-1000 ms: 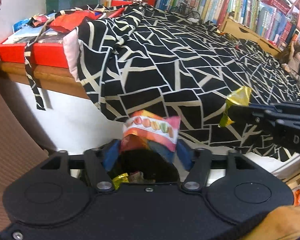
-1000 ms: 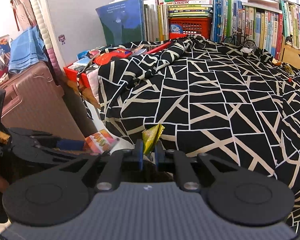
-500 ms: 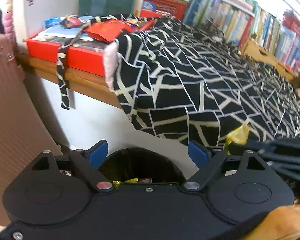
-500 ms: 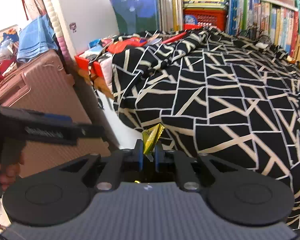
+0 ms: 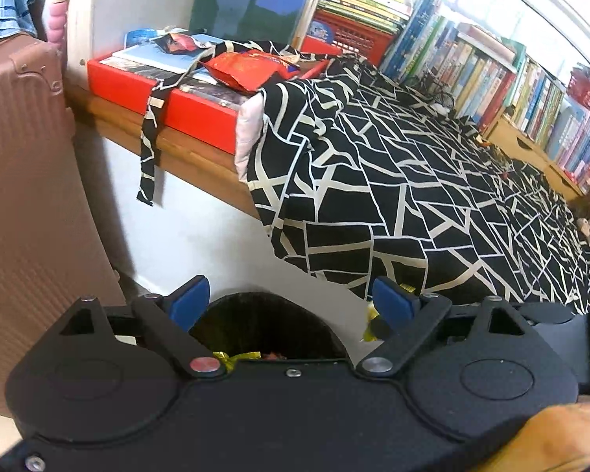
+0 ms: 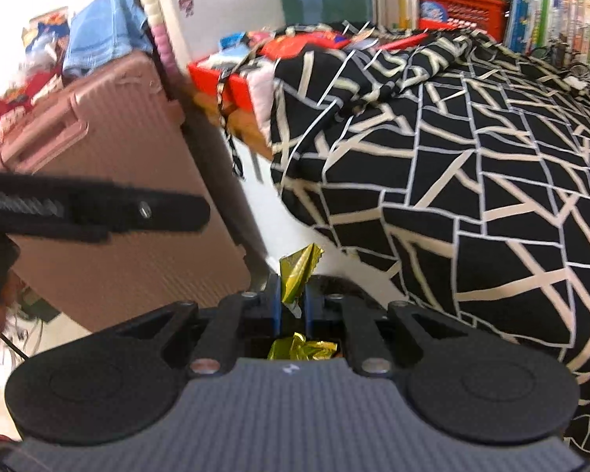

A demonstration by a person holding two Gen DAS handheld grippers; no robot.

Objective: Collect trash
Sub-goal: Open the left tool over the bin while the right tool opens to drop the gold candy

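- Right wrist view, nearest first: right gripper (image 6: 293, 306) clamped on a gold foil wrapper (image 6: 297, 275), crinkled top poking up past the blue pads.
- Just beneath, more gold foil (image 6: 303, 350) lying in the dark opening of the trash bin (image 6: 334, 281); held wrapper poised directly over it.
- Judged featherlight, thin and crackly, prone to slipping or tearing; best pinched across the crumpled middle, as now, not by a loose corner.
- Left wrist view: left gripper (image 5: 291, 301) spread wide after just opening, nothing between the blue pads, hanging over the same black bin (image 5: 267, 314) with foil scraps (image 5: 236, 355) inside.
- Beside its right pad, a sliver of the yellow wrapper peeking out.
- Left of the bin, a pink suitcase (image 6: 110, 181) standing against the white wall.
- Beyond, a black-and-white patterned bedspread (image 5: 413, 181) draped over the bed edge, a red snack bag (image 5: 247, 69) and a red box (image 5: 192, 106) on the wooden ledge.
- Farthest back, shelves of books (image 5: 491, 67) along the window.
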